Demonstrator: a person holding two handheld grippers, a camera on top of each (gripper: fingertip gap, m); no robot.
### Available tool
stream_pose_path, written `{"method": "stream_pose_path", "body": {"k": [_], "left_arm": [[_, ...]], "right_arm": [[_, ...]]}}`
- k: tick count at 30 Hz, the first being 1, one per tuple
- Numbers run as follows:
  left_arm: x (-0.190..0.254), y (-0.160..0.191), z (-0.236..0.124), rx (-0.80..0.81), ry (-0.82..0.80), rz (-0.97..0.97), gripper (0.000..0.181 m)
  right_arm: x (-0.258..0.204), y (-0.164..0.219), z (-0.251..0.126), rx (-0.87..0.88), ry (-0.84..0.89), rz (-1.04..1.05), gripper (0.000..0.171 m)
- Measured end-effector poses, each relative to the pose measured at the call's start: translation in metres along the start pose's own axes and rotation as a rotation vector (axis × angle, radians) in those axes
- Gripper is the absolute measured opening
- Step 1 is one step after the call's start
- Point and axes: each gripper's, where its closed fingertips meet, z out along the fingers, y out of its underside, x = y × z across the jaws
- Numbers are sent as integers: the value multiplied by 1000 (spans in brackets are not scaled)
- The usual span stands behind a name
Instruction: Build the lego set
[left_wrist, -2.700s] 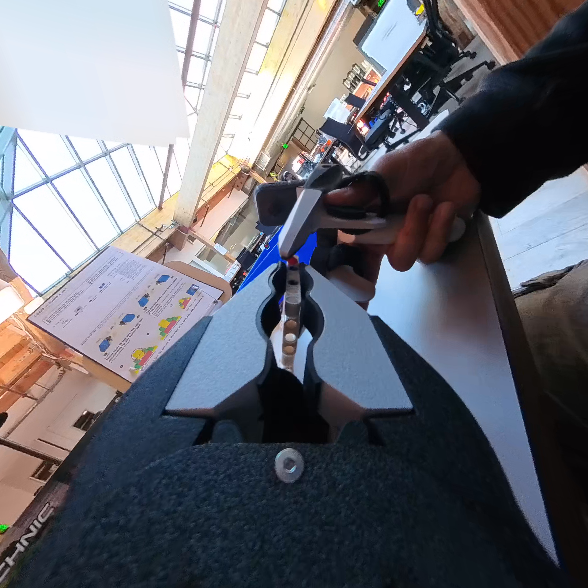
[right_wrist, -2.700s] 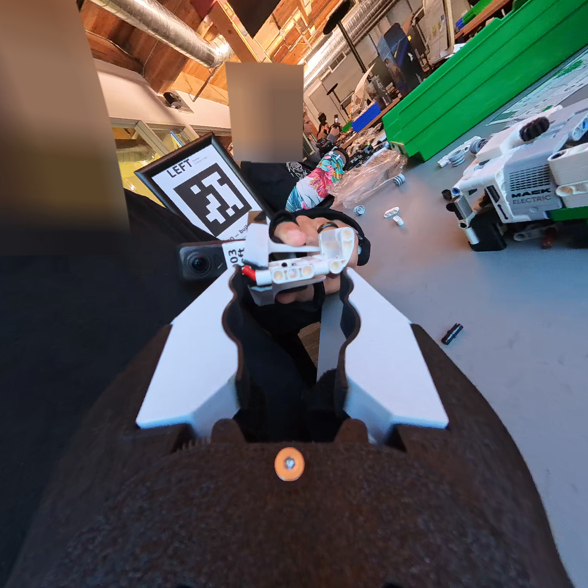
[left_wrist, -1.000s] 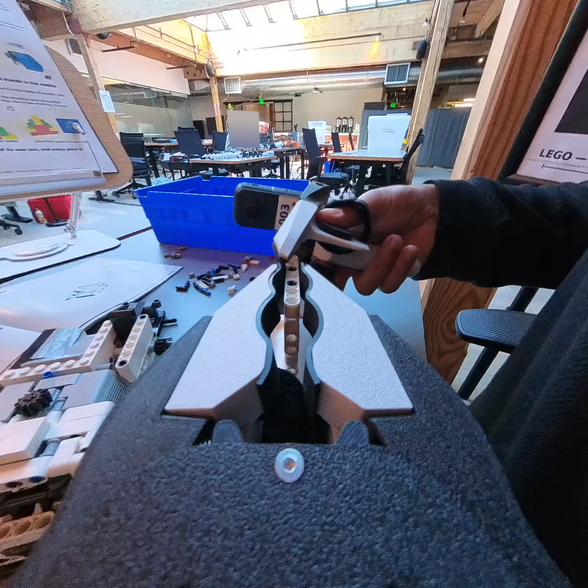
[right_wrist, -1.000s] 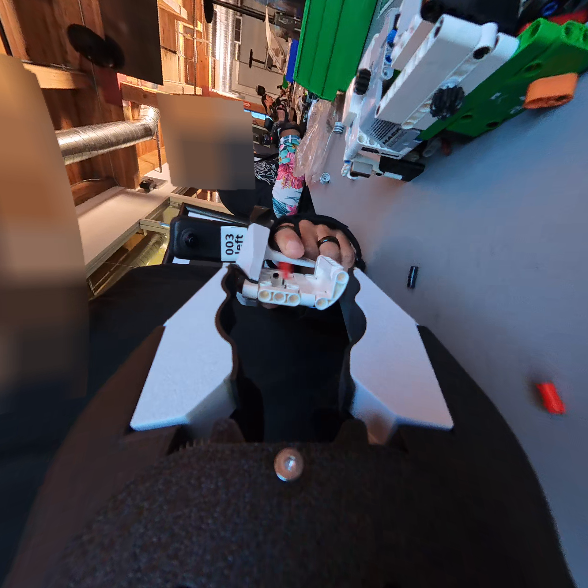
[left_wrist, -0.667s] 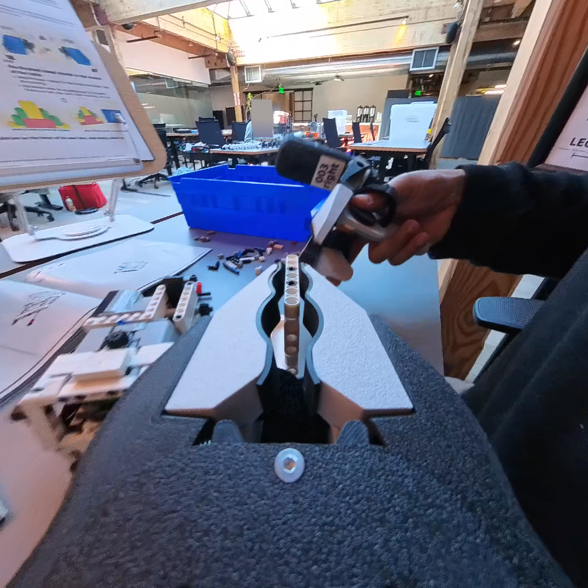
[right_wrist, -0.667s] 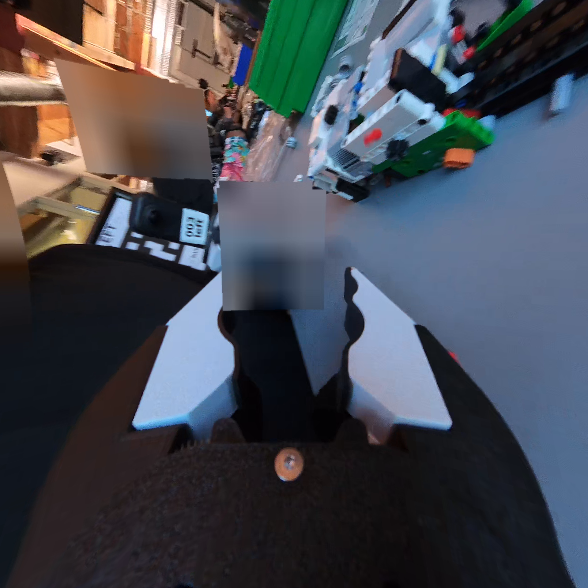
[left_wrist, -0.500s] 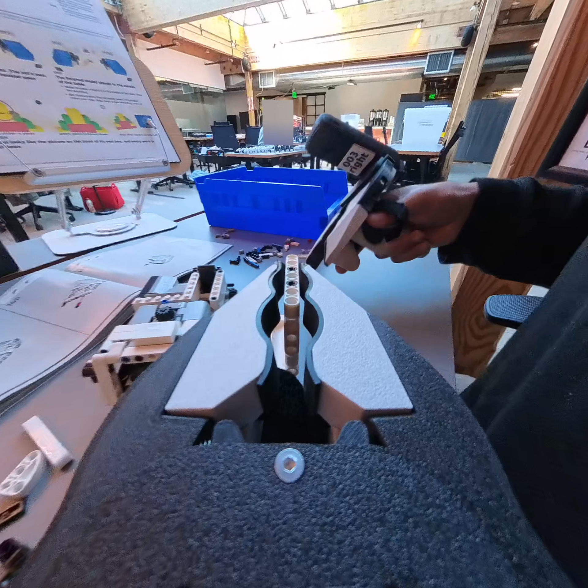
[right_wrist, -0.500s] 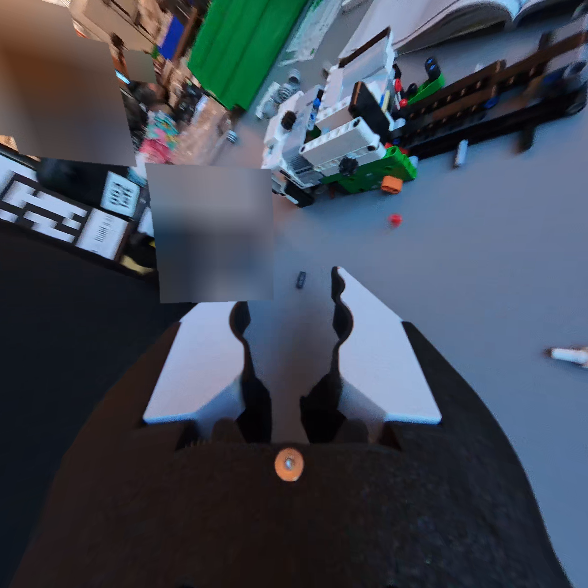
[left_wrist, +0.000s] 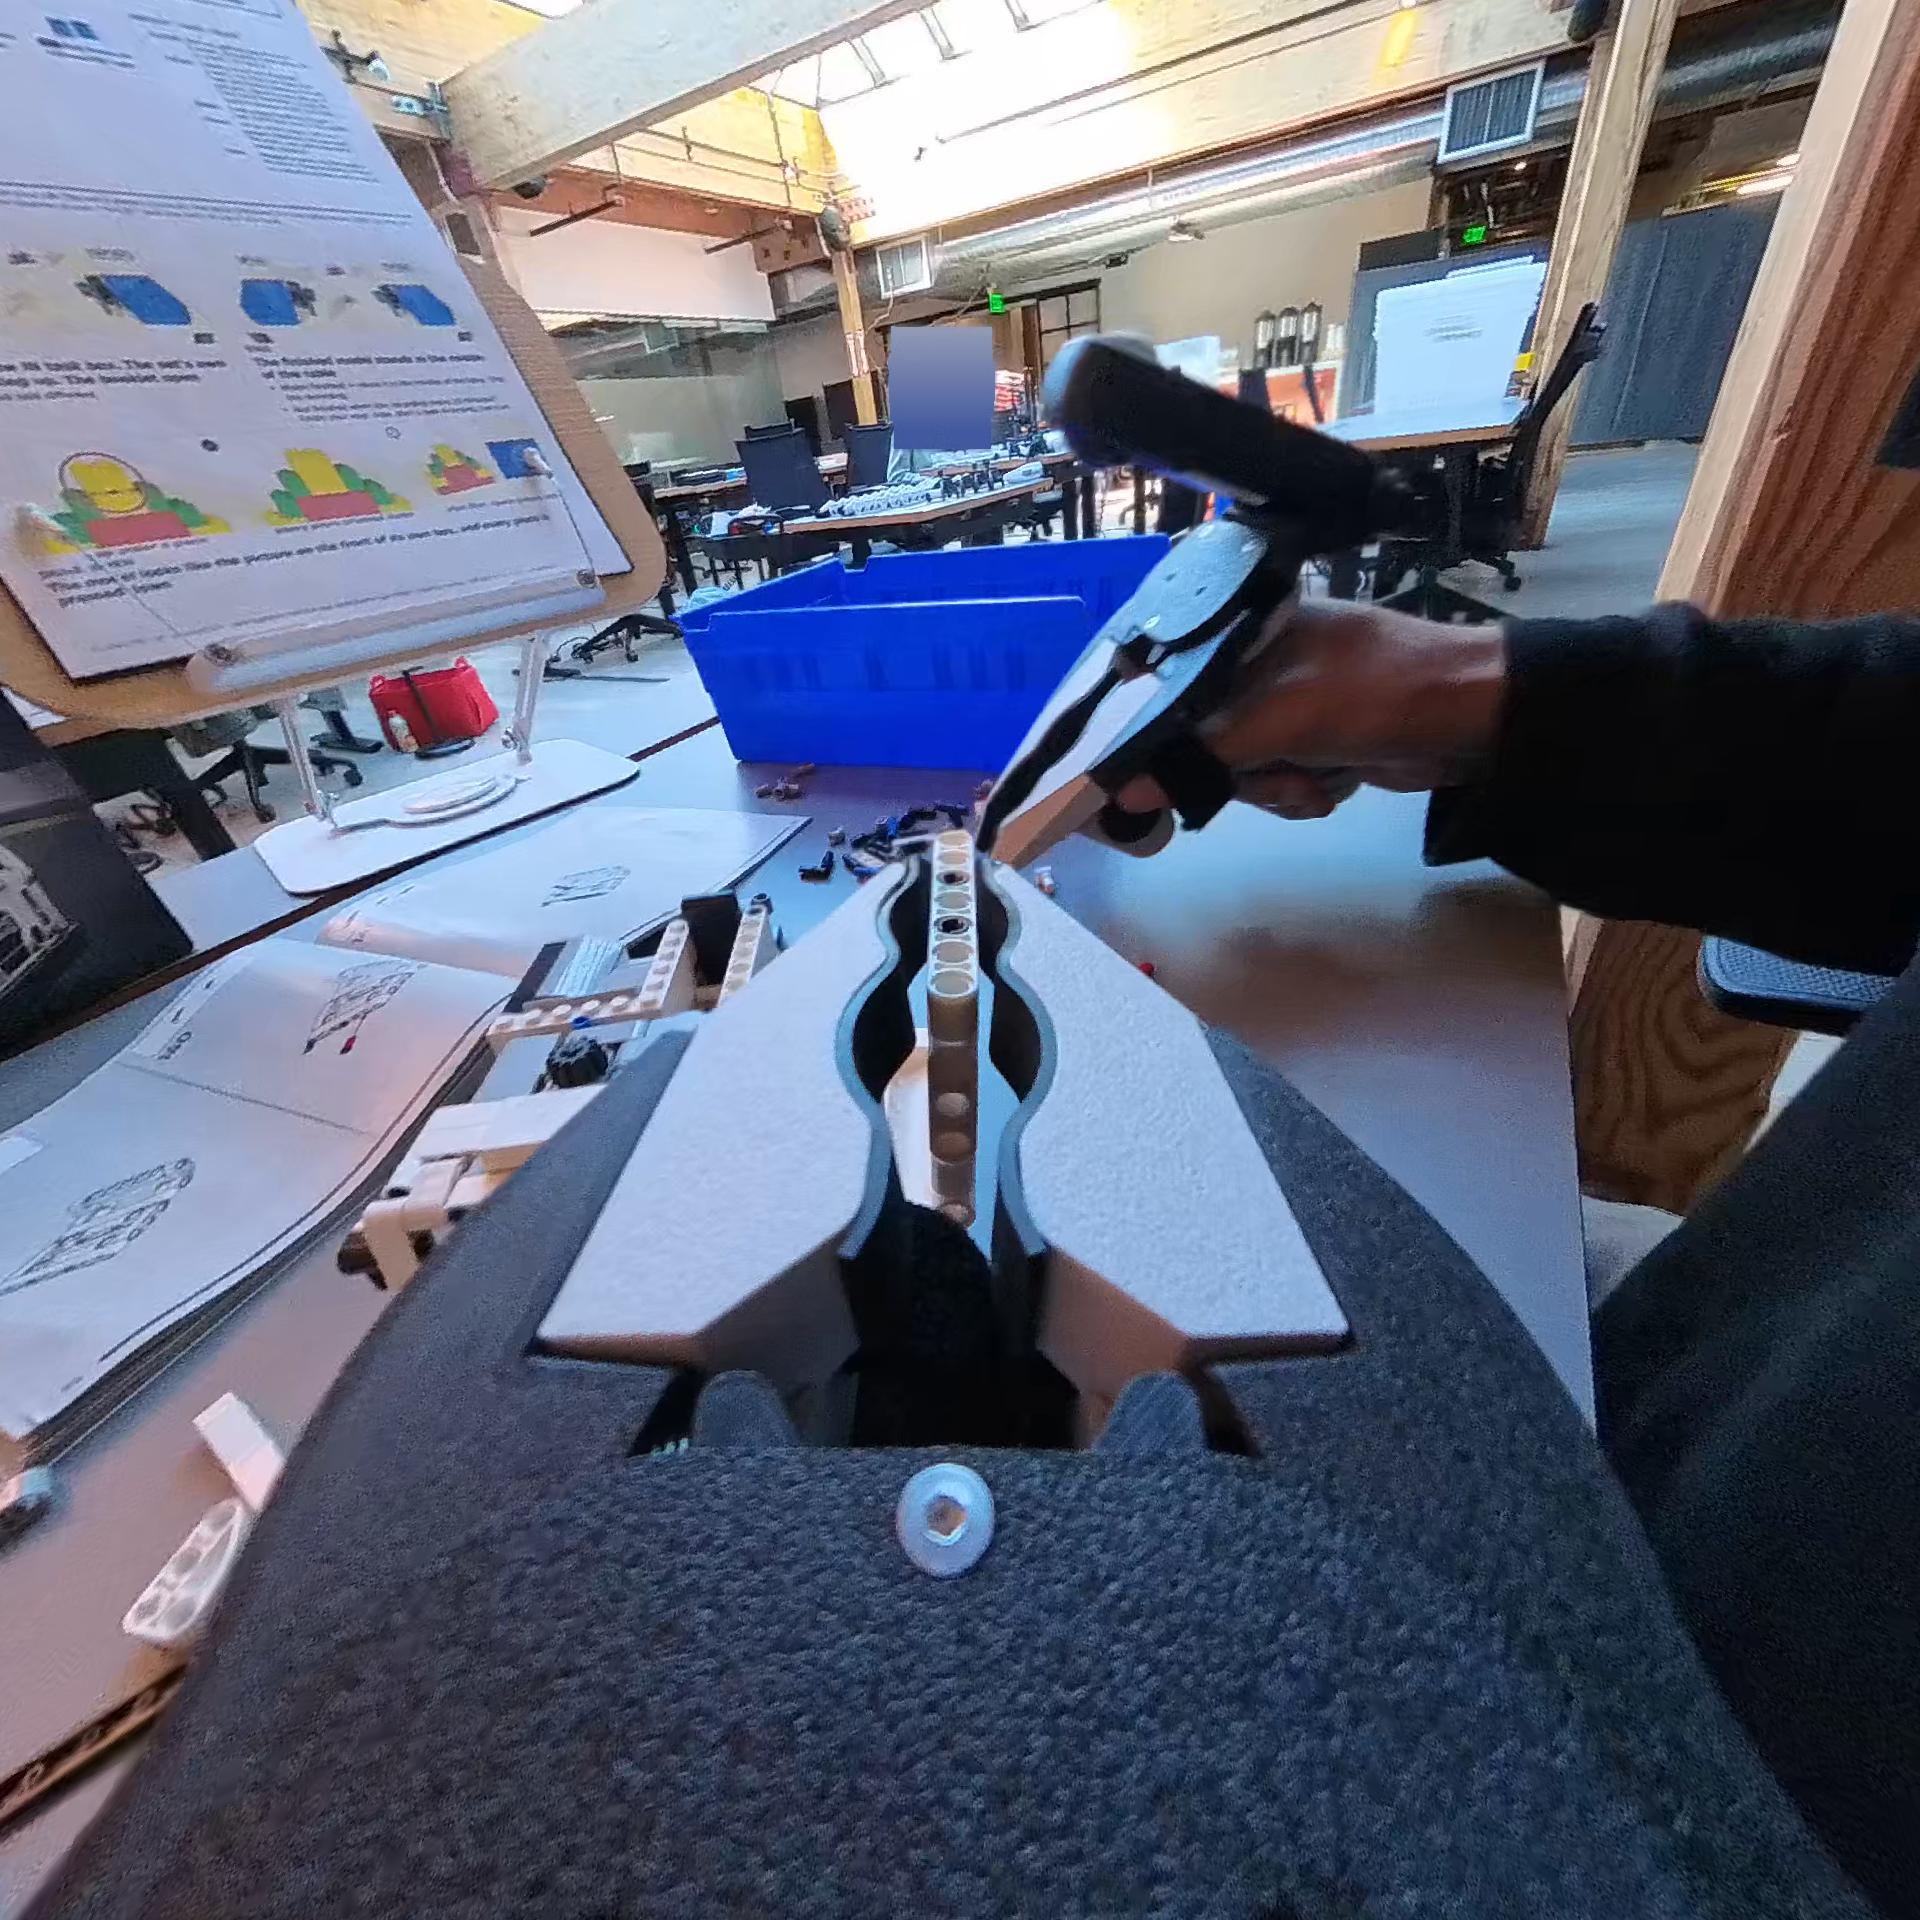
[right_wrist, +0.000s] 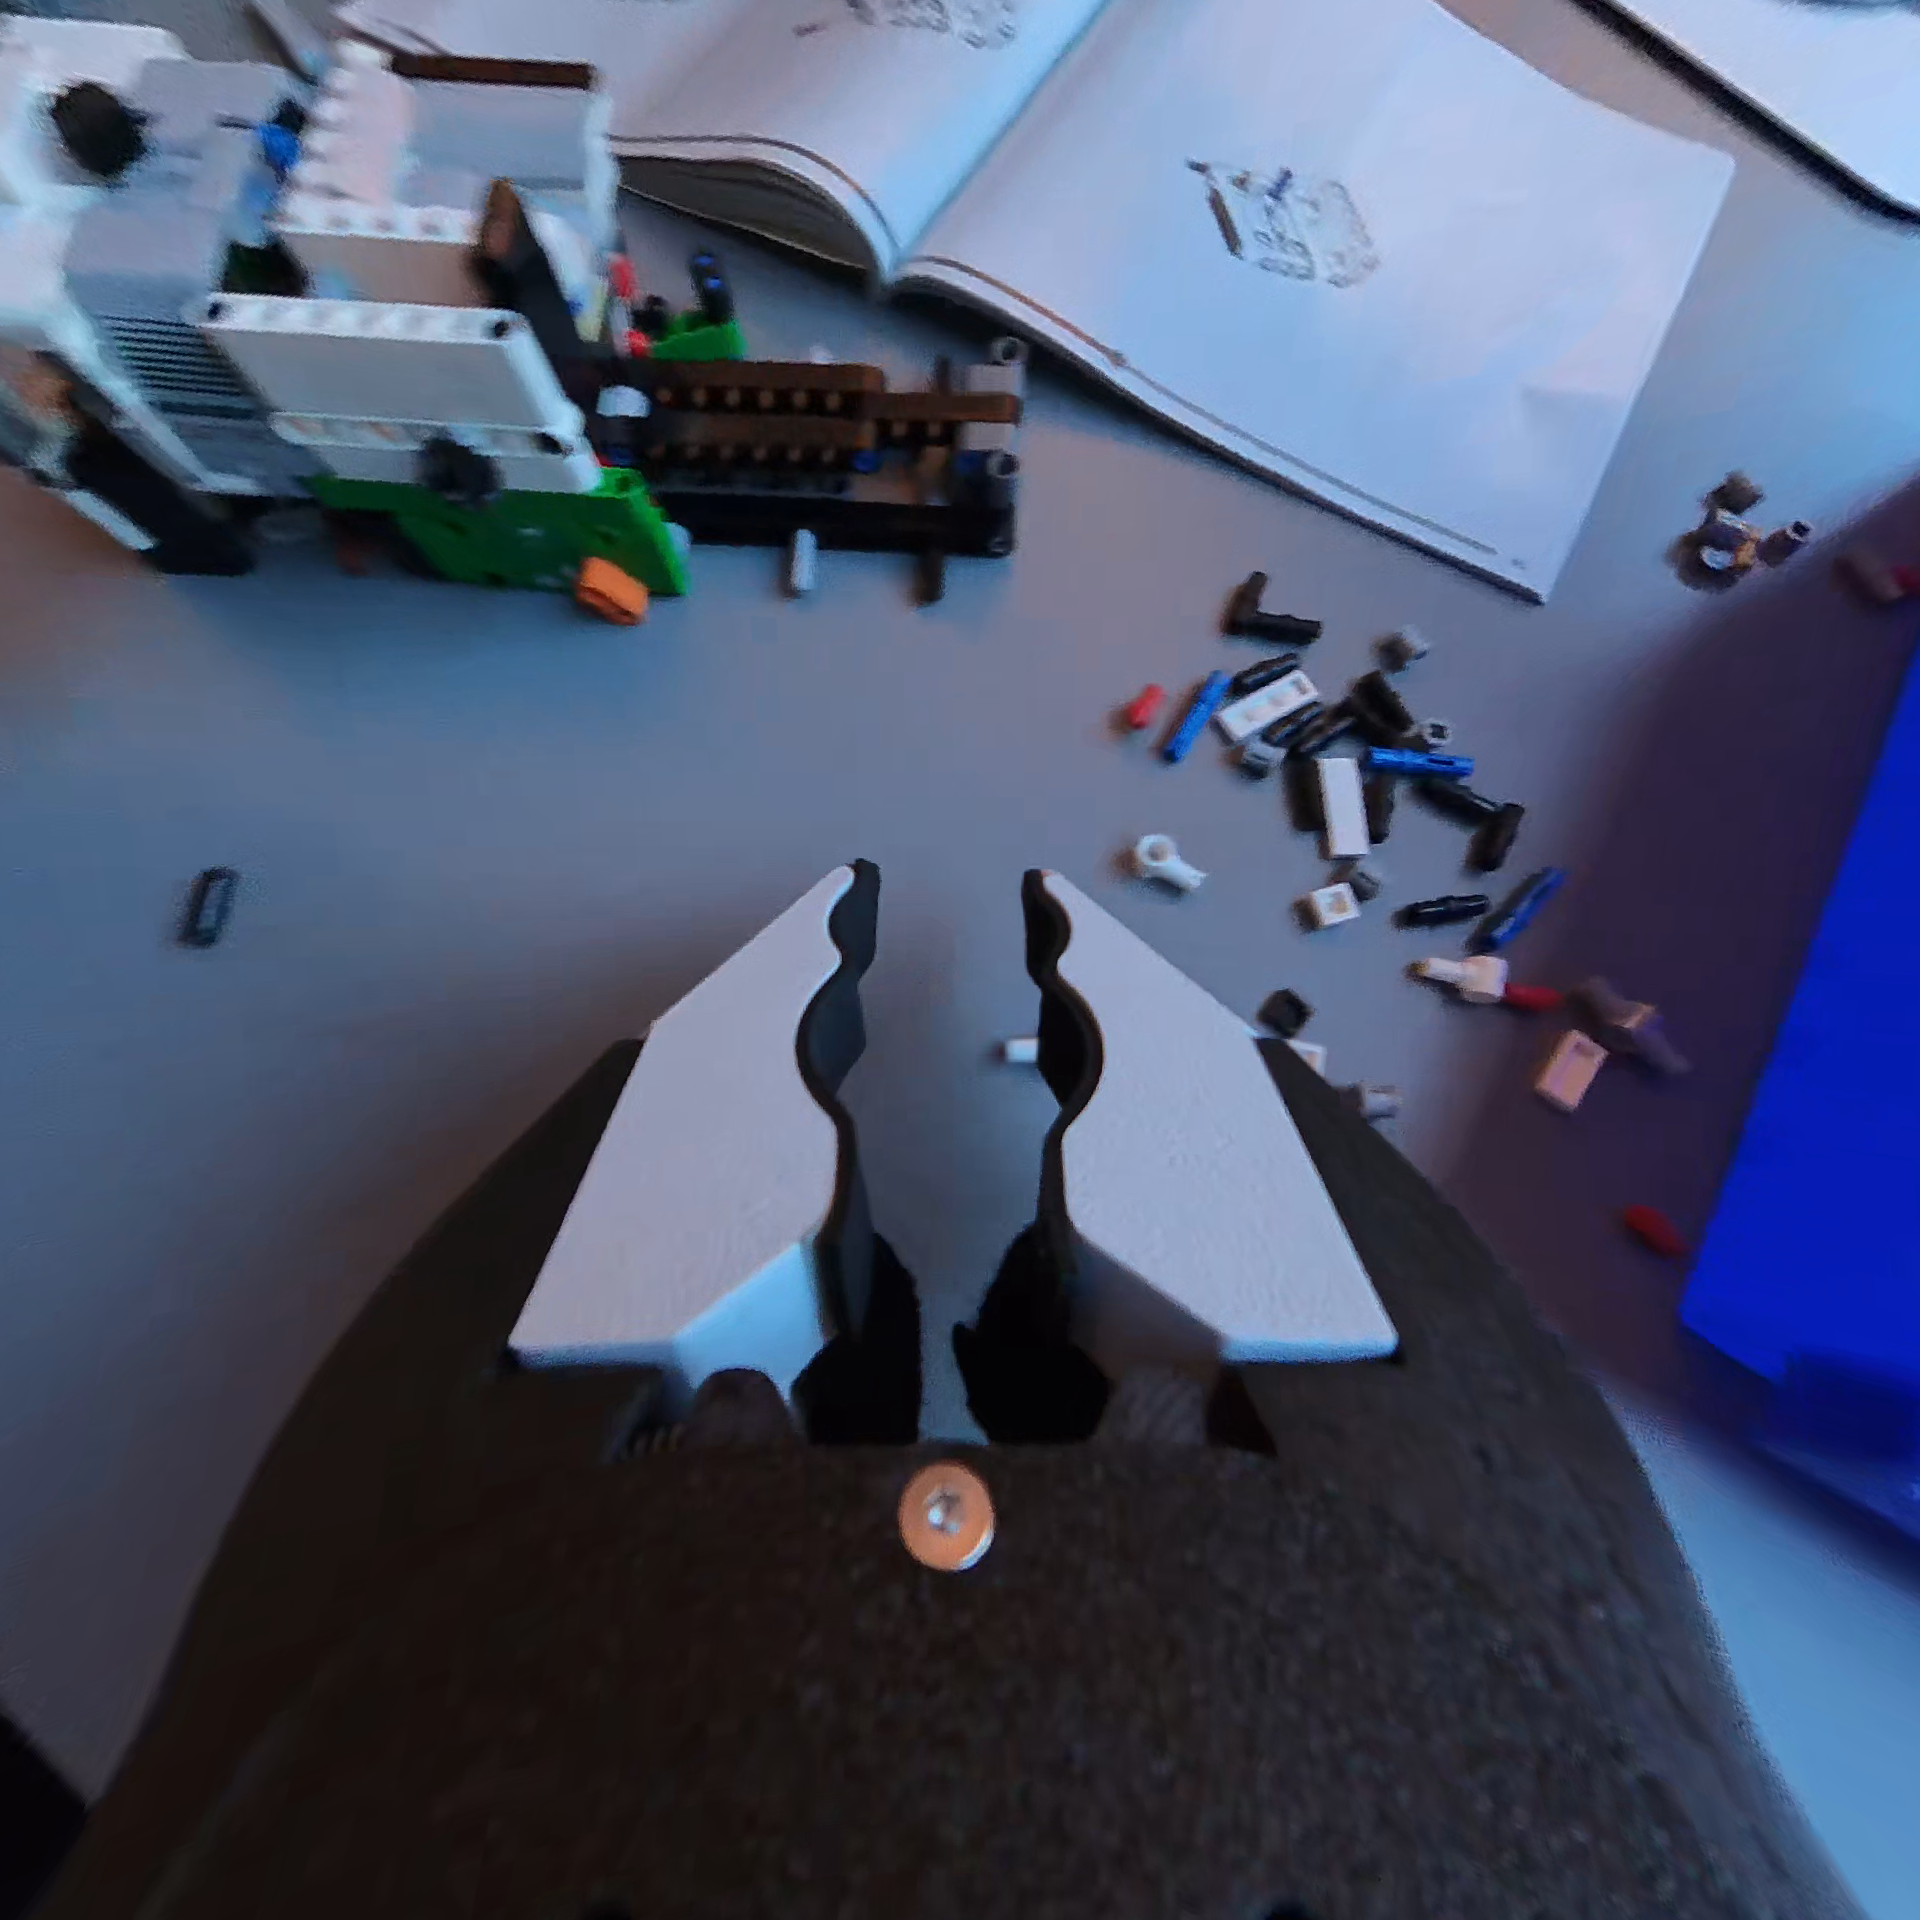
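My left gripper (left_wrist: 952, 875) is shut on a white beam with holes (left_wrist: 952, 1023), held upright above the table edge. My right gripper (right_wrist: 948, 878) is open and empty, pointing down at the grey table (right_wrist: 520, 748) just left of a pile of small loose parts (right_wrist: 1340, 769). It also shows in the left wrist view (left_wrist: 1049, 790), held by a hand just beyond the beam's tip. The part-built white, green and black model (right_wrist: 416, 395) lies at the far left; it also shows in the left wrist view (left_wrist: 623, 997).
A blue bin (left_wrist: 914, 665) stands behind the loose parts and at the right in the right wrist view (right_wrist: 1829, 1091). An open instruction booklet (right_wrist: 1299, 239) lies beyond the model. A sheet on a stand (left_wrist: 260, 364) is at the left. A lone black piece (right_wrist: 205, 906) lies left. The gap from one gripper's tips to the other's is roughly 20 cm. My left tips are roughly 11 cm from the lone black piece (right_wrist: 205, 906).
My right gripper has left the white piece in my left gripper, swung down over the table and narrowed its gap. It now hangs beside the loose parts. My left gripper still holds the beam.
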Motion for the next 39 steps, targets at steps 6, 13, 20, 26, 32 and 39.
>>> {"method": "stream_pose_path", "body": {"k": [6,13,20,26,32,39], "left_arm": [[1,-3,7,-26,-11,90,6],[-7,4,11,-39,-14,58,6],[-13,6,13,-36,-2,34,6],[-11,9,16,-41,23,27,6],[-10,10,18,-45,26,36,6],[-10,10,18,-42,26,34,6]], "right_arm": [[24,-7,20,-28,-62,97,33],[19,-23,48,-47,-69,66,30],[11,-33,68,-52,-109,105,27],[10,-44,72,-74,-104,43,20],[16,-39,72,-135,-91,64,18],[9,-38,78,-129,-66,22,8]]}}
